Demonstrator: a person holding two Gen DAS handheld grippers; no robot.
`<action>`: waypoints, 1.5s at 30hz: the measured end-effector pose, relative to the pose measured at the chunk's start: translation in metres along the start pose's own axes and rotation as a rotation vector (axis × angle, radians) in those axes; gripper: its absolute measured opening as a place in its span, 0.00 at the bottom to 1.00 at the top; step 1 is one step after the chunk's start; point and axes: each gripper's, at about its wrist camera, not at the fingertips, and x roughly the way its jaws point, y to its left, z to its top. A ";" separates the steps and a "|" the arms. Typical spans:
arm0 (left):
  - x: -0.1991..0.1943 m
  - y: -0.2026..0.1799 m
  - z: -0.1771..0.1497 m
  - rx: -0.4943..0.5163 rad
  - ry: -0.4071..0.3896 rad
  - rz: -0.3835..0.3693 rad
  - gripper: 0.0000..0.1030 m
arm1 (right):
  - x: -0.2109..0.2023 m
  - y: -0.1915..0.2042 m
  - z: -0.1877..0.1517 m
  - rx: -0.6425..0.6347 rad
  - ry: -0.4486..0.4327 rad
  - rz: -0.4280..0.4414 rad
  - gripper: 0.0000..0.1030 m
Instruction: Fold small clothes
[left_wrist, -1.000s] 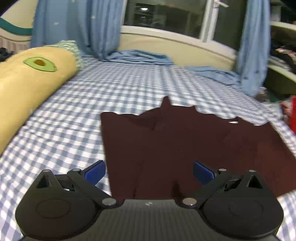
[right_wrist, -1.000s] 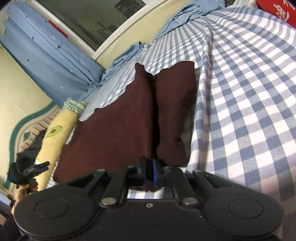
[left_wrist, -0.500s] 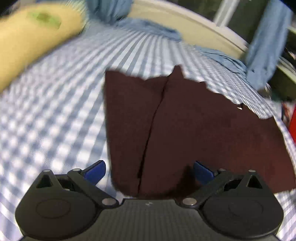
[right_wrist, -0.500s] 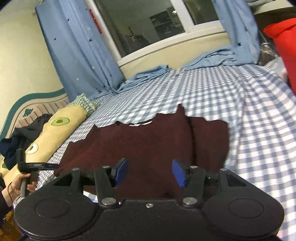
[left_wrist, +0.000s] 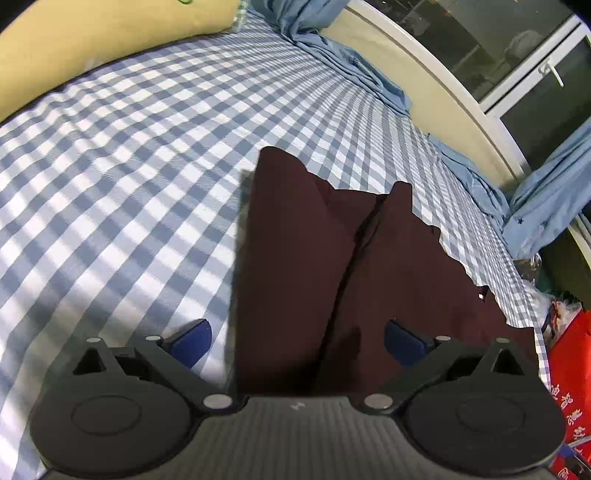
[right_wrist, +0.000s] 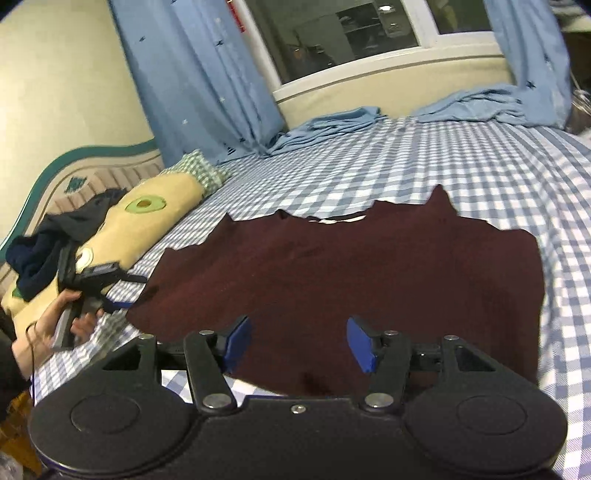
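Observation:
A dark maroon garment (left_wrist: 332, 273) lies flat on the blue-and-white checked bed (left_wrist: 122, 166), its sides folded in so two flaps meet along a seam. It also shows in the right wrist view (right_wrist: 354, 266), spread wide. My left gripper (left_wrist: 297, 338) is open and empty, low over the garment's near left end. My right gripper (right_wrist: 299, 343) is open and empty, just above the garment's near edge. The left gripper, held in a hand, shows in the right wrist view (right_wrist: 92, 284) at the garment's left corner.
A long yellow avocado-print pillow (right_wrist: 147, 218) lies along the bed's left side with dark clothes (right_wrist: 51, 243) piled on it. Crumpled blue curtain cloth (right_wrist: 472, 103) sits at the far edge under the window. A red bag (left_wrist: 572, 373) stands at the right of the bed.
My right gripper let go of the garment's edge, opened and rose to face the window. My left gripper dropped lower and closer over the garment's left end, staying open.

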 end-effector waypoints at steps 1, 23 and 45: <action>0.006 0.002 0.003 -0.002 0.009 -0.014 0.98 | 0.000 0.003 0.000 -0.010 0.005 0.000 0.60; 0.043 -0.029 0.010 0.214 0.082 -0.169 0.15 | 0.018 0.029 0.001 -0.086 0.011 -0.082 0.65; -0.052 -0.198 0.003 0.427 -0.037 -0.244 0.13 | 0.047 -0.003 -0.037 -0.062 0.075 -0.288 0.56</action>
